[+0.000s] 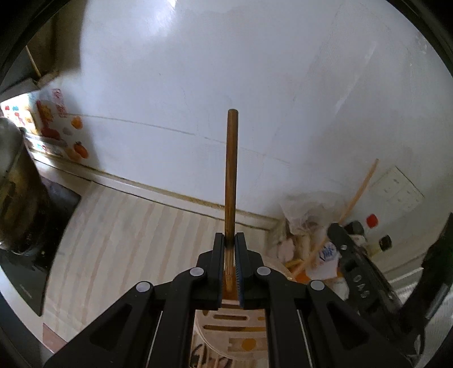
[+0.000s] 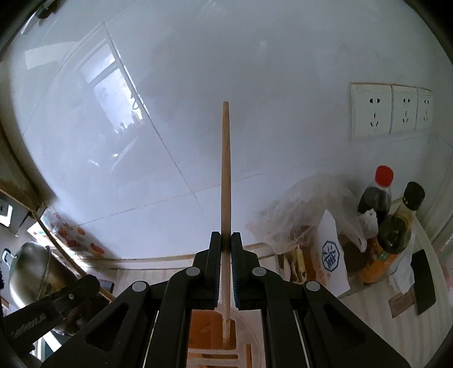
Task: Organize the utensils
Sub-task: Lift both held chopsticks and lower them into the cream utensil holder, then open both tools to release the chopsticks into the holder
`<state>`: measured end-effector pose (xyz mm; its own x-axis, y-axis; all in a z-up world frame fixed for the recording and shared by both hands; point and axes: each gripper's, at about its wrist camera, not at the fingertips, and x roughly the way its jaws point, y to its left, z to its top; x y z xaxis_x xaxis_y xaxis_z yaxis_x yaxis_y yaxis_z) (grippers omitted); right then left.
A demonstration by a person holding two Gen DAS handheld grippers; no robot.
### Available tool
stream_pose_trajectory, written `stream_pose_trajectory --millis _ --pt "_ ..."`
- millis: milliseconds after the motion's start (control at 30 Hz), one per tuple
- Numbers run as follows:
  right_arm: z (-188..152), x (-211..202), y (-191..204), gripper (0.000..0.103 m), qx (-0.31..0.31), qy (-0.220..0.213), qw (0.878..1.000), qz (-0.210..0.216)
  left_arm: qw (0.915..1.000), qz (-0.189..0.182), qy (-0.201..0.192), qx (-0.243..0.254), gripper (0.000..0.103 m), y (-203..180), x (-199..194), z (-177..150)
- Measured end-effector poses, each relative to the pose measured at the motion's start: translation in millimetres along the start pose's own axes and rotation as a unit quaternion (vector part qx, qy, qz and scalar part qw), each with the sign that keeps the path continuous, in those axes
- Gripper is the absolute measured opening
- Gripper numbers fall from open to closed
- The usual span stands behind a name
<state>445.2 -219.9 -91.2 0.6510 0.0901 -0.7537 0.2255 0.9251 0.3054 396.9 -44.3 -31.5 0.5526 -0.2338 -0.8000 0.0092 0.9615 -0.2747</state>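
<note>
Both claws, left and right, each clamp one chopstick; bottles nearby.

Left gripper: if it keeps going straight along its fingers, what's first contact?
Likely the white tiled wall. The left gripper, shut on a dark wooden chopstick, points at it; chopstick tip would touch first. Depth unclear.

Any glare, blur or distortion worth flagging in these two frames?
Left wrist: glare on the wall, pot edge smeared, chopstick sharp. Right wrist: window reflection on the tiles, sockets bowed by the fisheye.
</note>
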Motion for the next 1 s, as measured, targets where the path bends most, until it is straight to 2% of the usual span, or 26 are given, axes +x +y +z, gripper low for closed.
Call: stream_pose_trajectory --millis 67,233,267,300,333,367,400,500,567,600,733,833,900,1000 --pt "-4 1 0 0.007 -0.003 0.007 1.000 0.003 0.9998 0.002 0.016 0.009 0.006 -5 -5 -2" --pt "-10 0 -2 0.008 -0.008 0.038 0.999 0.021 0.9986 0.019 -0.009 0.048 0.016 -14 -34 -8" --pt "-11 -2 -4 0.009 -0.009 0.045 0.999 0.022 0.9979 0.032 -0.018 0.054 0.026 -14 -42 -8" --pt "-11 -7 -5 0.014 -0.009 0.049 0.998 0.024 0.9974 0.040 -0.024 0.056 0.033 -13 -48 -7" --pt "-11 -10 -7 0.020 -0.007 0.051 0.998 0.026 0.9970 0.043 -0.032 0.055 0.054 -11 -54 -7" --pt "-11 -16 -9 0.033 -0.004 0.049 0.998 0.027 0.9963 0.050 -0.044 0.054 0.070 -8 -61 -7" --pt "-11 -23 -12 0.042 0.000 0.045 0.999 0.028 0.9953 0.060 -0.055 0.053 0.074 -4 -67 -8" --pt "-10 -46 -20 0.046 0.009 0.036 0.999 0.025 0.9927 0.078 -0.077 0.050 0.076 7 -79 -12" --pt "-11 -58 -24 0.051 0.011 0.036 0.999 0.018 0.9927 0.084 -0.077 0.040 0.099 19 -82 -18" --pt "-13 -65 -26 0.052 0.012 0.038 0.999 0.014 0.9929 0.086 -0.075 0.036 0.103 23 -82 -21" --pt "-25 -82 -31 0.059 0.013 0.043 0.999 -0.003 0.9928 0.097 -0.062 0.033 0.103 37 -79 -40" --pt "-39 -94 -37 0.076 0.013 0.039 0.999 -0.006 0.9923 0.107 -0.053 0.031 0.103 47 -75 -60" --pt "-50 -100 -39 0.091 0.009 0.035 0.999 -0.010 0.9918 0.117 -0.042 0.031 0.103 52 -70 -74" --pt "-70 -104 -44 0.093 0.002 0.036 0.999 -0.029 0.9911 0.128 -0.018 0.034 0.103 62 -59 -95"
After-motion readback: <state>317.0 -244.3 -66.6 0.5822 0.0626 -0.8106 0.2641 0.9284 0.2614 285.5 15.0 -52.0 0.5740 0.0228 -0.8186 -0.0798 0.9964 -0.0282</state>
